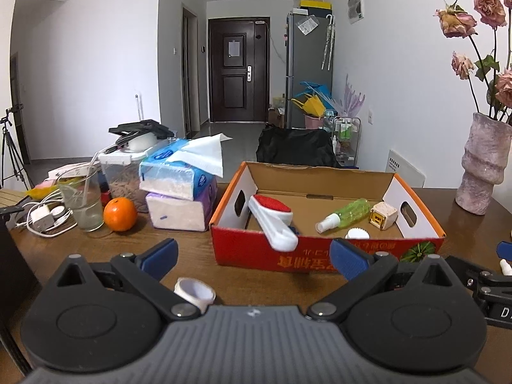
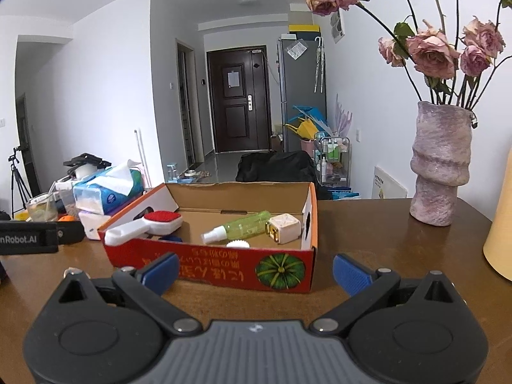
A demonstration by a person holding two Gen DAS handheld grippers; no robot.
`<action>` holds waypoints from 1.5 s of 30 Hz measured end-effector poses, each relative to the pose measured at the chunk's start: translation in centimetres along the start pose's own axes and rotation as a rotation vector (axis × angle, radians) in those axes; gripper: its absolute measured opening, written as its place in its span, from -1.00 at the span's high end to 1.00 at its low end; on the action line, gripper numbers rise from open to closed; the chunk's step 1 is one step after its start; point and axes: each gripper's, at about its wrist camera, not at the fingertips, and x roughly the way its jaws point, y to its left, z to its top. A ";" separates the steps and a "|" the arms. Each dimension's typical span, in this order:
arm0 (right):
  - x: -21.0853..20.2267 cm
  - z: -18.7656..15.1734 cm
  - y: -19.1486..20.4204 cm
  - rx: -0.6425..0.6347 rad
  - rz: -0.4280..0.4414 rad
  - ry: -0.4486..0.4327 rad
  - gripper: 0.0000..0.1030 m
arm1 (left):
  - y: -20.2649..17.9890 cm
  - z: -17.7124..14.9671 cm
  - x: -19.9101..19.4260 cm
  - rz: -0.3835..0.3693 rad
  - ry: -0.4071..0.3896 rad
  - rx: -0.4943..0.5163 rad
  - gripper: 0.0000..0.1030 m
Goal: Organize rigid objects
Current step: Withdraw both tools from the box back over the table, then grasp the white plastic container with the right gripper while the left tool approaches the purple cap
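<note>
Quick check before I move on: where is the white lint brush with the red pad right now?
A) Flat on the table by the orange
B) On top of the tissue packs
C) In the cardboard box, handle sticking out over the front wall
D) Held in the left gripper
C: the lint brush lies in the cardboard box with its white handle resting over the red front wall; the left gripper is open and holds nothing.

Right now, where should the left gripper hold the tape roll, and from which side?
Grip the tape roll across its outer wall, coming from above. It lies tilted on the table, hole facing up, right under the open left gripper, so its round sides are free.
</note>
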 end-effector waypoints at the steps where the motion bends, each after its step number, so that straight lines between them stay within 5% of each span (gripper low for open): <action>1: -0.3 -0.3 0.0 0.001 -0.001 0.000 -1.00 | 0.0 -0.3 -0.3 0.000 -0.004 -0.004 -1.00; 25: -6.8 -4.4 1.7 -0.010 -0.029 -0.023 -1.00 | 2.5 -4.7 -6.2 0.028 0.004 -0.071 -1.00; 45: -3.7 -6.5 2.5 -0.020 -0.053 0.094 -1.00 | 3.7 -5.1 -4.9 0.018 0.068 -0.076 -1.00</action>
